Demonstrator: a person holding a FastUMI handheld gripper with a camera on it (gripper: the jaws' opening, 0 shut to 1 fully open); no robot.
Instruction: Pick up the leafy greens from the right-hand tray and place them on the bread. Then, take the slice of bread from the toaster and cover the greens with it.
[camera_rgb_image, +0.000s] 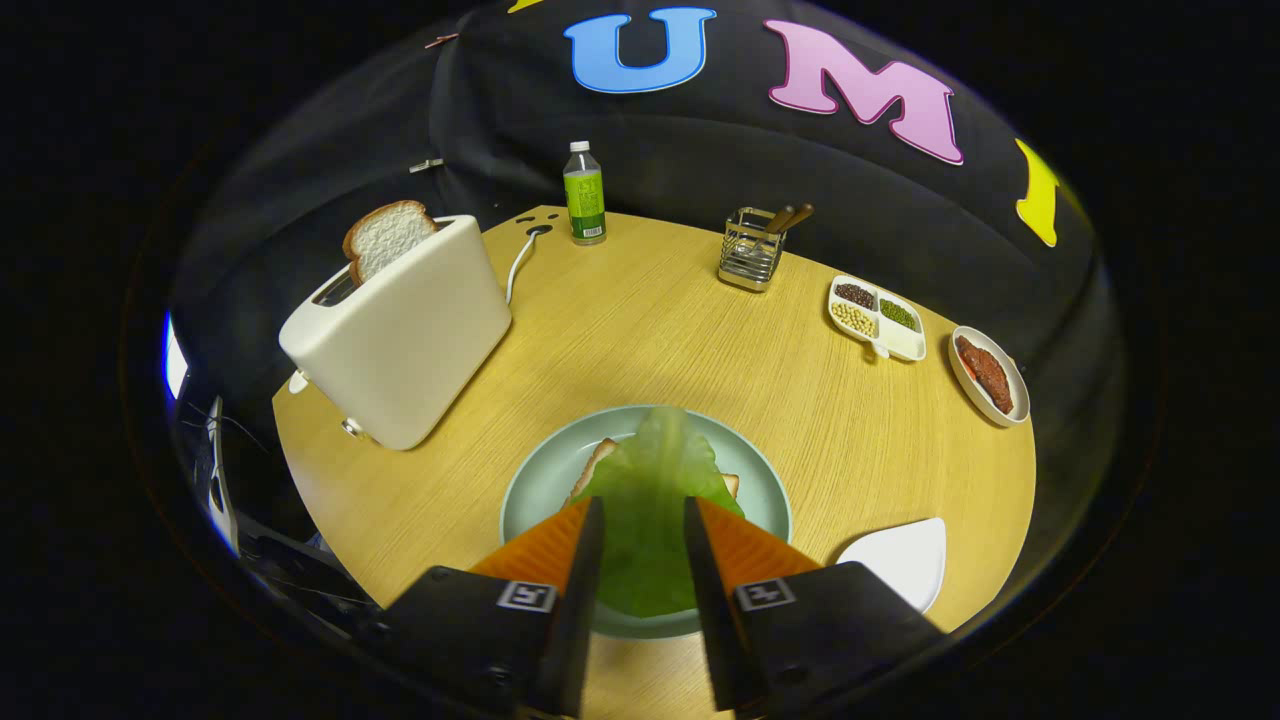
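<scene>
Toaster (400, 335) at 10 o'clock on table (650, 330), bread slice (385, 238) standing up out of its slot. Bottle (584, 206) at 12, near far edge. Plate (540, 480) just ahead of fingers; bread (597, 462) on it, mostly covered by greens (650, 490). Gripper (644, 515) above plate, fingers apart, greens lying between them; pinch contact cannot tell. Holder (750, 250) at 1. Divided dish (878, 318) with beans at 2. Small dish (988, 375) with red food beyond it. White tray (900, 560) at 4, just beside plate.
</scene>
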